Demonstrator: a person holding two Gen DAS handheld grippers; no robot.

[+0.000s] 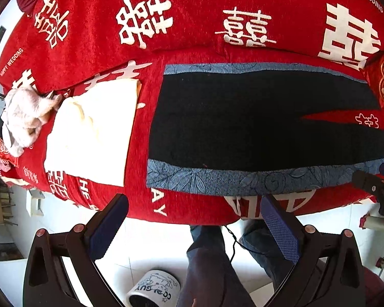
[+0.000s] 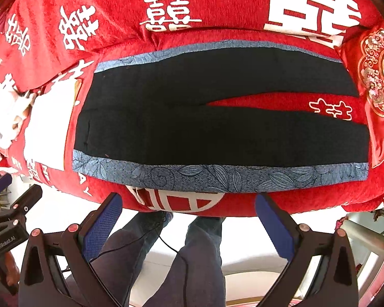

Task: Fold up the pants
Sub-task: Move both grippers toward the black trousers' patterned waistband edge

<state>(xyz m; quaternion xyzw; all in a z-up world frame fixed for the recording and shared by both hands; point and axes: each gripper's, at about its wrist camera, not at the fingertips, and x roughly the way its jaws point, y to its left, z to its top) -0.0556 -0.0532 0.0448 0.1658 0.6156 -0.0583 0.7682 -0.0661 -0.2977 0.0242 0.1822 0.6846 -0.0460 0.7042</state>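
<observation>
Covering the whole work surface: red bedspread (image 1: 192, 51) printed with white double-happiness characters, white tiled floor (image 1: 146, 250) showing below its near edge. Lying flat on that spread, toward the right half: dark pants (image 1: 243, 117), black with blue leaf-patterned side bands (image 1: 217, 181). Running left to right with the long axis along the bed's near edge, waist end pointing left, the two legs pointing right and splitting into a narrow red wedge near the cuffs (image 2: 281, 102). Sitting just left of the waist, apart from it: folded cream cloth (image 1: 89, 133), and beyond that a crumpled pale garment (image 1: 25, 117). Resting at the right end of the legs: embroidered red cushion (image 2: 376, 76).

Hovering off the near edge, over the floor and the person's jeans (image 2: 192, 255): left gripper (image 1: 194, 230), blue-padded fingers (image 1: 279, 232) spread wide, gripping nothing and touching no fabric. Hovering likewise: right gripper (image 2: 189, 225), fingers (image 2: 102, 225) spread equally wide, holding nothing, tips just short of the lower blue band. Showing at each view's edge: the other gripper's body. Standing on the floor below: white printed cup (image 1: 153, 291).
</observation>
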